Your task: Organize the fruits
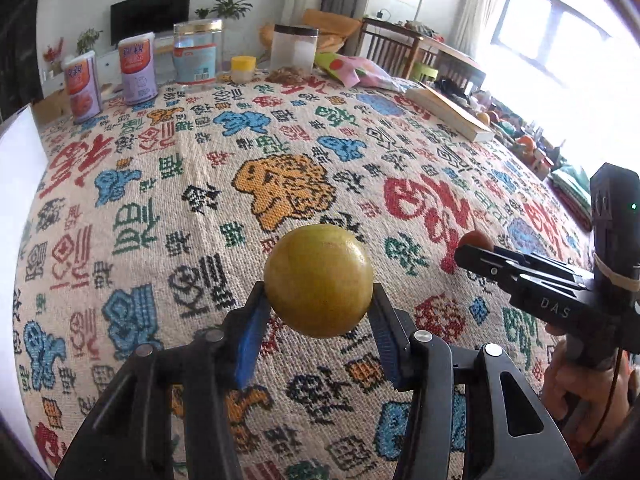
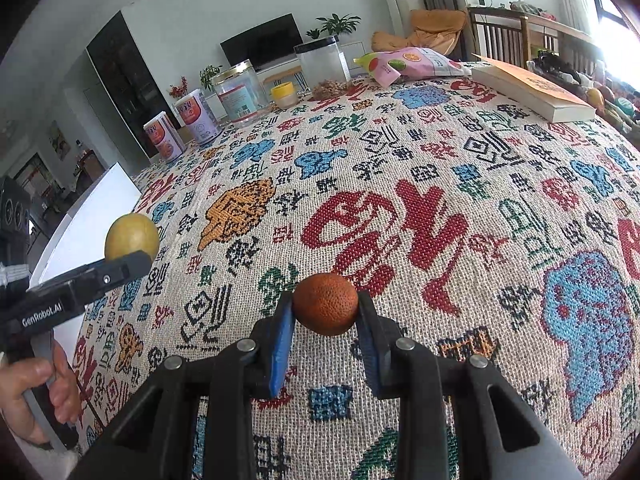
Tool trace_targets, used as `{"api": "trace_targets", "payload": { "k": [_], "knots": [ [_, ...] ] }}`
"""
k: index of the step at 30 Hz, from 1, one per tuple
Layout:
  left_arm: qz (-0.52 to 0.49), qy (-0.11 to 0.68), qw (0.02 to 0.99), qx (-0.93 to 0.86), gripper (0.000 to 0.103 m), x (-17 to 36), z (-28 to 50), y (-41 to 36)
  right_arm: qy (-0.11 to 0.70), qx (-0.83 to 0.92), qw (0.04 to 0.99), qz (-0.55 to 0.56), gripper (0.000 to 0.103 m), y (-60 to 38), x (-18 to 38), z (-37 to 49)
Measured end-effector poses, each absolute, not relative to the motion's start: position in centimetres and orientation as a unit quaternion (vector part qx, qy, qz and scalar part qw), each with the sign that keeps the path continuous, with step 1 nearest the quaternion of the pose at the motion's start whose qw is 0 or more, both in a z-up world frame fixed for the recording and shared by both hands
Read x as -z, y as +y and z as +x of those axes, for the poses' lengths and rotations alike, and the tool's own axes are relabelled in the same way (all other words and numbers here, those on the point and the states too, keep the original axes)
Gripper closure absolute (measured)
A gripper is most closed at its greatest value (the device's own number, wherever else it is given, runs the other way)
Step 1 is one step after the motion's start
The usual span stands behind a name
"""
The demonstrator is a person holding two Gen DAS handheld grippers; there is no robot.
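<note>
Gripping fruit: both tools are loaded, one fruit each, both held up above the tabletop.
Left tool: black plastic with blue ribbed pads, pinching a smooth, round yellow-green fruit at its sides. The jaws just closed on it.
Right tool: same build, pressed onto a small reddish-brown fruit with rough, pebbly skin, a bit egg-shaped.
Fruit count: two in the tools; some more colourful round stuff sits past the far right edge, too blurry to count.
Hands: a person's hand wraps each handle, showing at the frame edges.
Tabletop: covered in a coarse woven cloth, beige, packed with red, blue, green, black and orange characters and blobs.
Back row: two paper-label cans, two clear plastic jars, one small yellow-lidded tub, one pink snack bag, a little heap of brown bits by the second jar.
Book: one thick paperback lying flat at the right.
Room: white walls, dark TV, potted plants, wooden chairs, bright window on the right.
</note>
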State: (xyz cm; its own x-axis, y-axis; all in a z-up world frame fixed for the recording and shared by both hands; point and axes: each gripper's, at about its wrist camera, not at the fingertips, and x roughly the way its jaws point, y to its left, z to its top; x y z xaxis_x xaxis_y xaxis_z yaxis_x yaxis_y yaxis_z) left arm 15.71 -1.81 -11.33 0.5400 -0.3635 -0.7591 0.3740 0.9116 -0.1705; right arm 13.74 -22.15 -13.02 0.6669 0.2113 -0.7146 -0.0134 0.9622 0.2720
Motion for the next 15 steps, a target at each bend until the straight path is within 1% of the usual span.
{"api": "trace_targets", "payload": {
  "k": [3, 4, 6, 8, 9, 11, 12, 13, 15],
  "knots": [
    [-0.004, 0.449, 0.873, 0.188, 0.05, 12.9, 15.5, -2.1, 0.403, -0.064, 0.907, 0.102, 0.072, -21.3, 13.0, 13.6],
    [-0.008, 0.438, 0.88, 0.183, 0.049, 13.0, 15.2, -2.1, 0.406, -0.064, 0.907, 0.093, 0.072, -21.0, 13.1, 13.6],
    [-0.003, 0.439, 0.884, 0.161, 0.034, 13.1, 15.1, -2.3, 0.414, -0.057, 0.905, 0.077, 0.072, -20.6, 13.6, 13.7],
    [-0.001, 0.441, 0.884, 0.155, 0.03, 13.2, 15.5, -2.3, 0.421, -0.051, 0.903, 0.07, 0.071, -20.5, 14.0, 13.9],
    [0.005, 0.443, 0.884, 0.151, 0.029, 13.3, 15.5, -2.3, 0.419, -0.051, 0.904, 0.068, 0.068, -20.5, 13.9, 13.9],
    [0.02, 0.443, 0.884, 0.148, 0.026, 13.4, 15.5, -2.8, 0.418, -0.05, 0.905, 0.062, 0.056, -20.3, 13.9, 13.8],
    [0.029, 0.443, 0.884, 0.146, 0.025, 13.4, 15.6, -3.0, 0.418, -0.046, 0.906, 0.057, 0.044, -20.2, 13.9, 13.8],
    [0.037, 0.443, 0.884, 0.144, 0.024, 13.5, 15.6, -3.2, 0.417, -0.043, 0.906, 0.054, 0.035, -20.1, 13.9, 13.8],
    [0.045, 0.444, 0.884, 0.141, 0.023, 13.6, 15.5, -3.5, 0.416, -0.04, 0.907, 0.055, 0.033, -20.2, 13.9, 13.7]
  ]
}}
